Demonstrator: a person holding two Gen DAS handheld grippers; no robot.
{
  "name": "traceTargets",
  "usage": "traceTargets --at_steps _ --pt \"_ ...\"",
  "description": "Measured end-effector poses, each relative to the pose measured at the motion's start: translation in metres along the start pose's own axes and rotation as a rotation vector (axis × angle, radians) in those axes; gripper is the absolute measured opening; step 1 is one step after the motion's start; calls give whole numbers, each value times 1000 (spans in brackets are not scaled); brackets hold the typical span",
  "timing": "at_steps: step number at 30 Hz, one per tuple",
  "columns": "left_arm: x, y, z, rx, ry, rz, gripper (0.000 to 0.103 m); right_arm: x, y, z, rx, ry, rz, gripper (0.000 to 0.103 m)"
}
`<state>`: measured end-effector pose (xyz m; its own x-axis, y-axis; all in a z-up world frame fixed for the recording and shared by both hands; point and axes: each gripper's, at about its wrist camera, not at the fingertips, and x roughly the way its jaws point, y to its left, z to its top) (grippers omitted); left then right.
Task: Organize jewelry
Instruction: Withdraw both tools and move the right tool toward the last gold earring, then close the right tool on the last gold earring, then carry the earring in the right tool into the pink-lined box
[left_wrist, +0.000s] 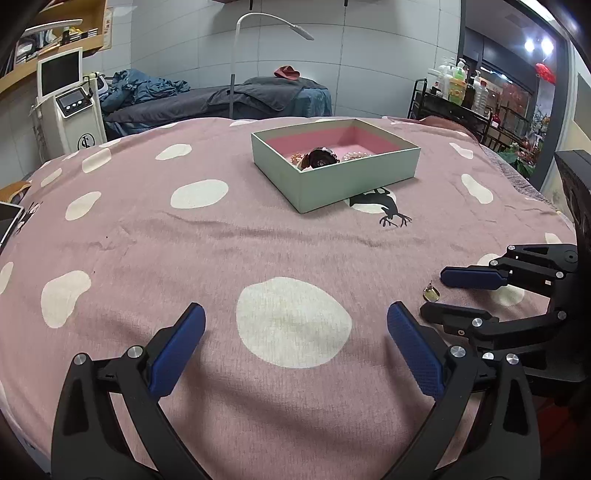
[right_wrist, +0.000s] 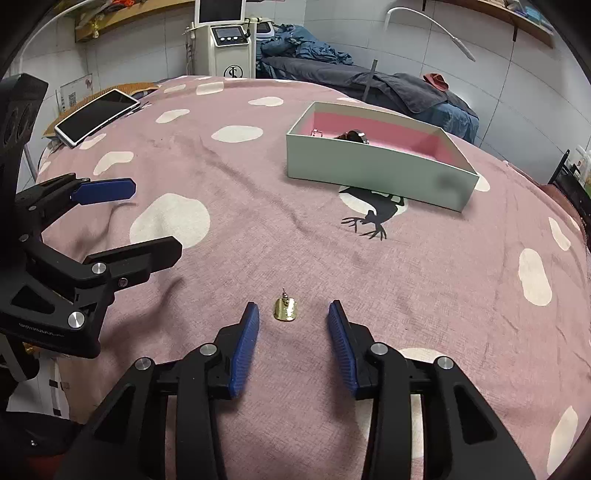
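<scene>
Here, largest first:
Surface (right_wrist: 295, 251): one, under a pink cloth with pale spots; everything rests on it.
Box (right_wrist: 376, 166): one, pale green with a pink lining, well beyond both grippers; inside are a dark round piece (left_wrist: 320, 157), a string of pearls (left_wrist: 356, 155) and a small silvery bit, not all countable.
Phone (right_wrist: 96, 116): one, at the far left edge.
Left gripper (left_wrist: 295, 314): released, jaws wide, nothing between them; it hangs apart from the earring, to its left.
Right gripper (right_wrist: 291, 314): the nearer one; jaws parted on either side of the earring, pads not pressing it.
Gold earring (right_wrist: 285, 309): one, flat on the cloth just ahead, between the fingertips; its long axis runs along the fingers, post pointing away.
Coming move, likely: close across its narrow width.
</scene>
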<state>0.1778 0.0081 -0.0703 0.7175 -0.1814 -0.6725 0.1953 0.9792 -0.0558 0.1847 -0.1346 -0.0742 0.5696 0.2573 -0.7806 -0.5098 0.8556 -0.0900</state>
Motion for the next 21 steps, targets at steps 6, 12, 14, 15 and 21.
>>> traceTargets --at_steps 6,12,14,15,21 --pt "0 -2 0 3 4 -2 97 2 1 0 20 -3 -2 28" --pt "1 -5 1 11 6 -6 97 2 5 0 18 -8 16 13" --pt "2 -6 2 14 6 -6 97 2 3 -1 26 -12 24 13" --pt "2 -6 2 16 5 -6 97 2 2 -1 30 -15 28 13" --pt "1 -5 5 18 -2 0 97 -1 -4 -2 68 -28 59 13"
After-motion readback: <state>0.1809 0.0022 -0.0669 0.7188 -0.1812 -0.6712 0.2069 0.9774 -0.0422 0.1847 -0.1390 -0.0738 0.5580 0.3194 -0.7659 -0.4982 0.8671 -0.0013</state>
